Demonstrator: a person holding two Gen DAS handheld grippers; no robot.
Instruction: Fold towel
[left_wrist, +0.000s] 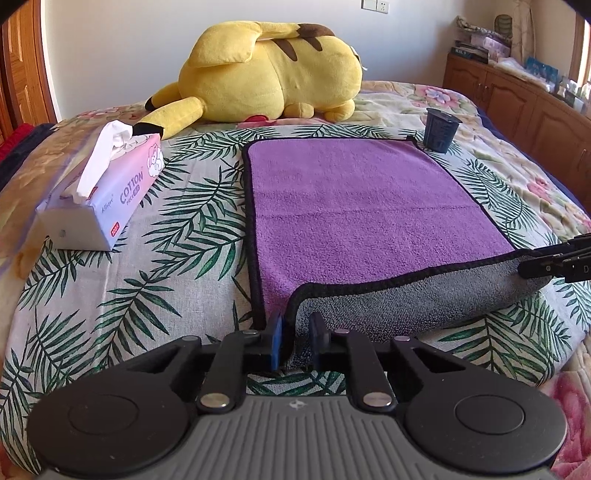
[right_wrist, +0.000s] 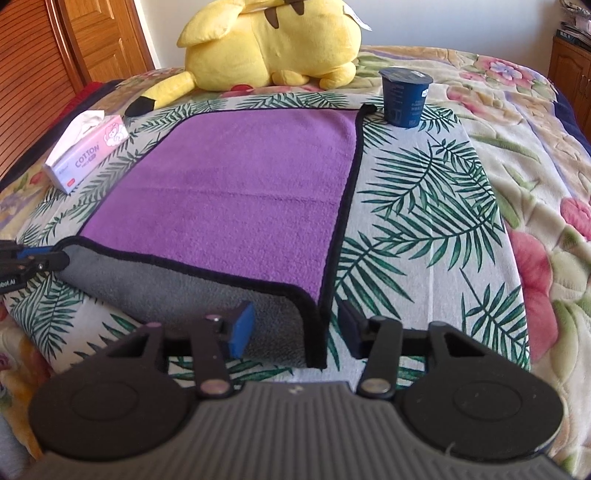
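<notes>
A purple towel (left_wrist: 354, 206) with black trim and a grey underside lies flat on a palm-leaf cloth on the bed; it also shows in the right wrist view (right_wrist: 236, 192). Its near edge is turned up and over, so a grey strip (left_wrist: 406, 306) shows. My left gripper (left_wrist: 297, 338) is shut on the near left corner of the towel. My right gripper (right_wrist: 295, 328) stands open around the near right corner (right_wrist: 291, 332), its fingers apart on either side of the fabric. Each gripper shows at the edge of the other's view.
A yellow plush toy (left_wrist: 273, 70) lies at the far end of the bed. A tissue pack (left_wrist: 107, 188) sits left of the towel. A dark blue cup (right_wrist: 404, 96) stands by the towel's far right corner. Wooden cabinets (left_wrist: 517, 99) line the right wall.
</notes>
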